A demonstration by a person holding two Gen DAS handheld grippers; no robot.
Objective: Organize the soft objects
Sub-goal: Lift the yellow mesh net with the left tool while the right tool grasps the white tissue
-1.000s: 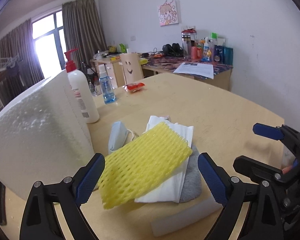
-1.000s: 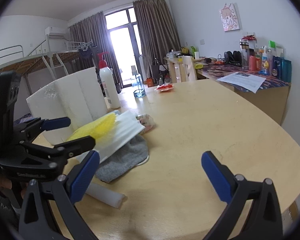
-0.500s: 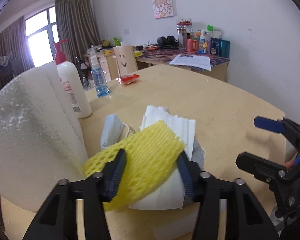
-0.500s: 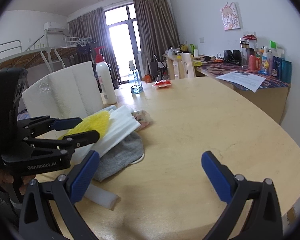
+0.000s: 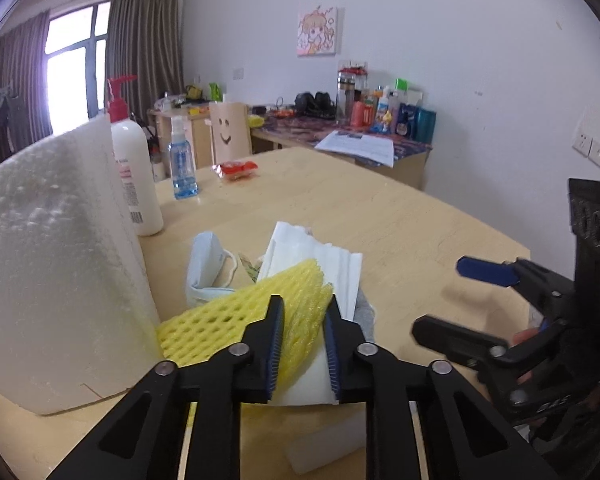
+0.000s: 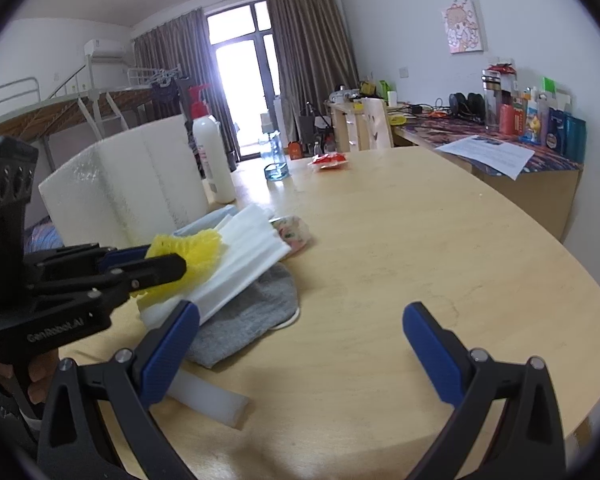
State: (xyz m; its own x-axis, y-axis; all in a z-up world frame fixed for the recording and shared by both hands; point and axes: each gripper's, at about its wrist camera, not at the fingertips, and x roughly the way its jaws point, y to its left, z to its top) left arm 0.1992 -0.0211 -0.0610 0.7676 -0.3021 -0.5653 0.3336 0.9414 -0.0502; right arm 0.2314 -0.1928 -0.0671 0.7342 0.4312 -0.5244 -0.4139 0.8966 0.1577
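Observation:
My left gripper [image 5: 302,346] is shut on the yellow foam net [image 5: 220,326], pinching its right end; it also shows in the right wrist view [image 6: 188,254]. The net lies on a white pleated foam sheet [image 5: 320,260], which rests on a grey cloth [image 6: 248,312]. A light blue face mask [image 5: 206,264] lies just behind the pile. A small floral soft item [image 6: 294,232] sits beside the sheet. My right gripper [image 6: 300,344] is open and empty over bare table to the right of the pile.
A large white foam block [image 5: 56,272] stands left of the pile. A white foam bar [image 6: 208,396] lies in front. A pump bottle [image 5: 134,168], a blue spray bottle [image 5: 182,166] and a red packet [image 5: 236,170] stand farther back on the wooden table [image 6: 420,240].
My left gripper moved forward and closed from wide open onto the yellow foam net. My right gripper stayed open and barely moved.

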